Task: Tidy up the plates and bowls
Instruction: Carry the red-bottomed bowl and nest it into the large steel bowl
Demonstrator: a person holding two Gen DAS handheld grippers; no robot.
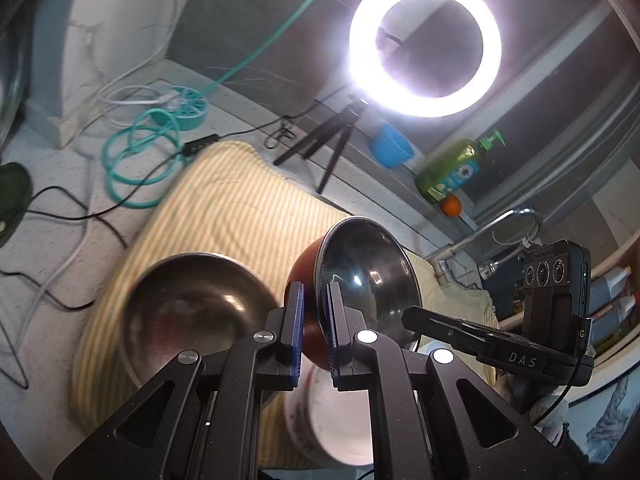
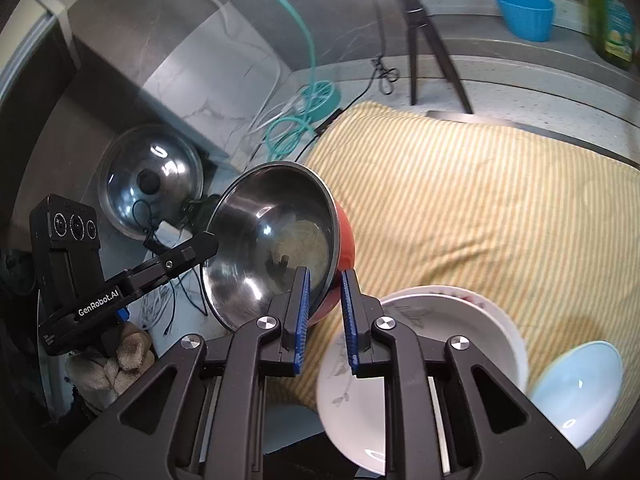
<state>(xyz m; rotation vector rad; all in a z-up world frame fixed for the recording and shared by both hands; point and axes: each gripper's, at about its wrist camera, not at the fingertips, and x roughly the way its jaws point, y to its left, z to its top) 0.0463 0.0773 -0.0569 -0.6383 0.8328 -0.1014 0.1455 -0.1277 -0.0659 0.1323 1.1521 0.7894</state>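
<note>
In the middle of both views, the red bowl (image 1: 312, 320) hangs tilted above the striped cloth (image 1: 240, 216), its rim clamped by the left fingers (image 1: 296, 312) and right fingers (image 2: 304, 300).

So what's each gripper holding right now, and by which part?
Both grip the same red bowl with the steel inside, by its rim. The left gripper and the right gripper each pinch the rim at a different spot, one pad inside and one outside.
</note>
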